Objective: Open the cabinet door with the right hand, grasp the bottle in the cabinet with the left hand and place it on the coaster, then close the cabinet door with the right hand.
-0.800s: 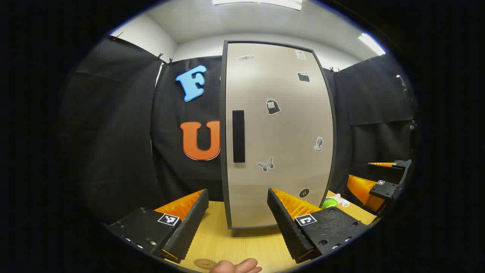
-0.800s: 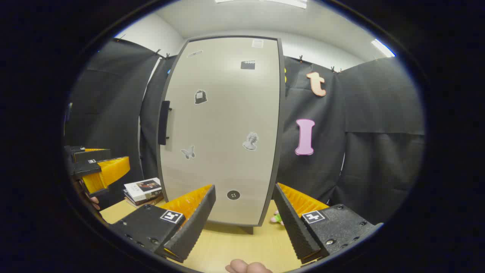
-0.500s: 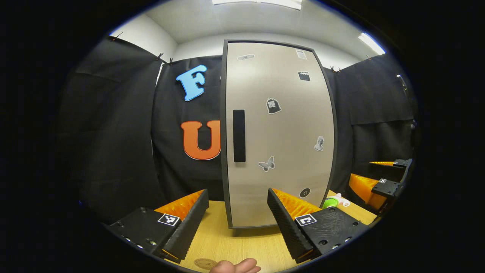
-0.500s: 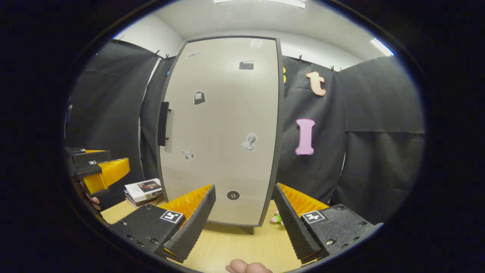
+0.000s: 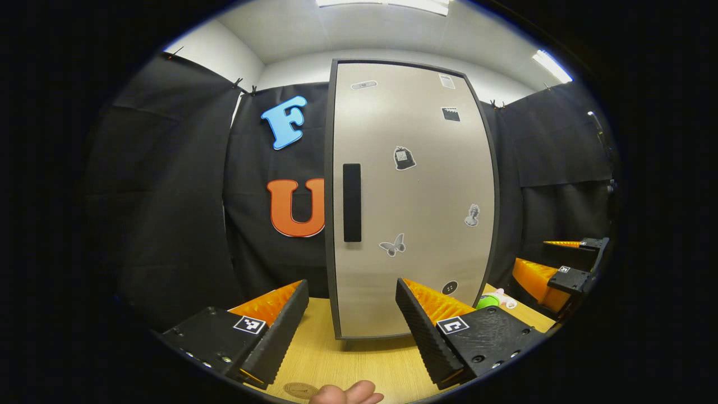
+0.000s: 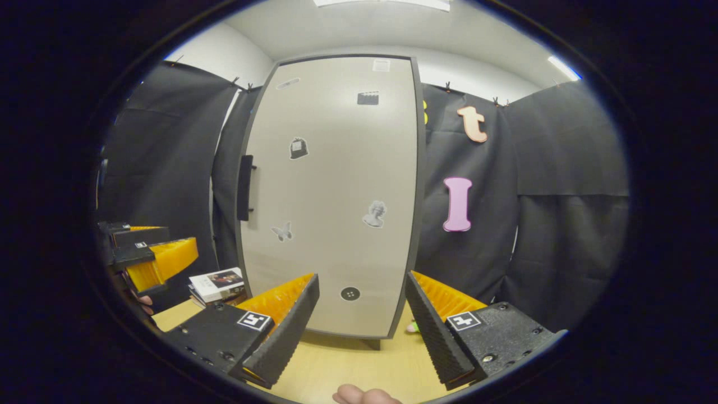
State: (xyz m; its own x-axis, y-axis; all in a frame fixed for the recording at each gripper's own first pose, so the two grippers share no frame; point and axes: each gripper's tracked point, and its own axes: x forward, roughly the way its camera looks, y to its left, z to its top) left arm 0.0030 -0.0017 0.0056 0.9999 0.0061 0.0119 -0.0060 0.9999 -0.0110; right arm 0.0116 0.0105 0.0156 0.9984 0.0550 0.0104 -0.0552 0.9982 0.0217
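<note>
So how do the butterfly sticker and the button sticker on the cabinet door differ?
The butterfly sticker is pale grey with spread wings; the button sticker is a dark round disc with small holes. The butterfly sits around mid-height, nearer the handle; the button sits low, near the door's bottom edge. Both lie flat on the closed door.

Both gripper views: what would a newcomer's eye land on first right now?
The tall pale cabinet door, shut and dotted with stickers, stands dead ahead on the wooden table. Its dark vertical handle sits at the door's left edge. Both the left gripper and right gripper hang open before it.
</note>
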